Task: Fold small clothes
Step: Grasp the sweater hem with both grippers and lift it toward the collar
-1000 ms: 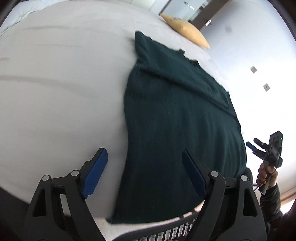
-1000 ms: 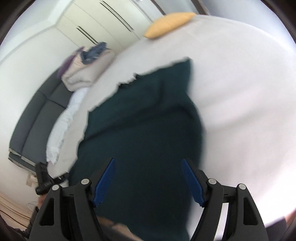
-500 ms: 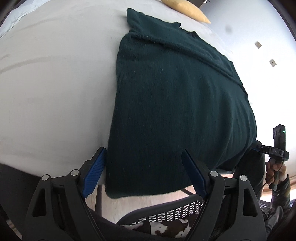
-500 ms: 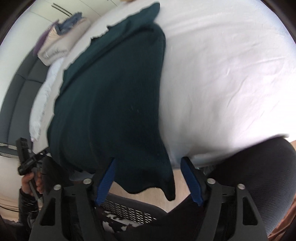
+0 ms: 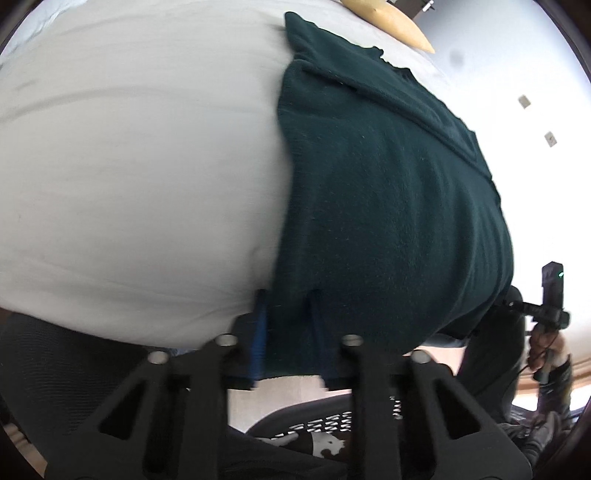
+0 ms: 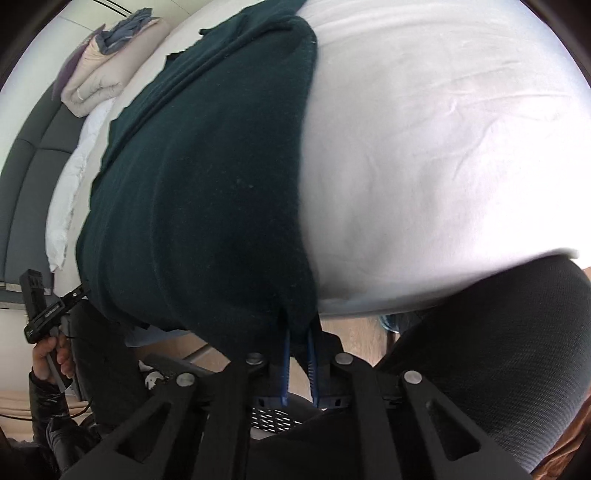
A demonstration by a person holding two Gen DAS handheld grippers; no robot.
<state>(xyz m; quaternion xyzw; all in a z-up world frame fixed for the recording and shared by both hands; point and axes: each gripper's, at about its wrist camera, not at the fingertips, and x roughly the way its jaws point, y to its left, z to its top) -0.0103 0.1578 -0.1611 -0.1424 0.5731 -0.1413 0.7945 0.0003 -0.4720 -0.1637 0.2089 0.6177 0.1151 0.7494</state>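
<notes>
Across the white bed [image 5: 140,177] a dark green sweater [image 5: 388,206] lies spread flat, its near hem hanging over the mattress edge toward the cameras. At that hem's left corner, the left gripper [image 5: 286,332] has just been closing, and its blue pads now pinch the knit between them (the fabric bunches into small folds there). Further right, the right gripper [image 6: 298,354] has likewise just been closing and is clamped on the other hem corner, a fold of the sweater caught between its blue fingers [image 6: 285,363]. Beyond the sweater's far end, a yellow pillow [image 5: 391,20] sits on the bed. Off the bed's side, a folded beige duvet [image 6: 101,83] rests on a grey sofa [image 6: 33,162].
</notes>
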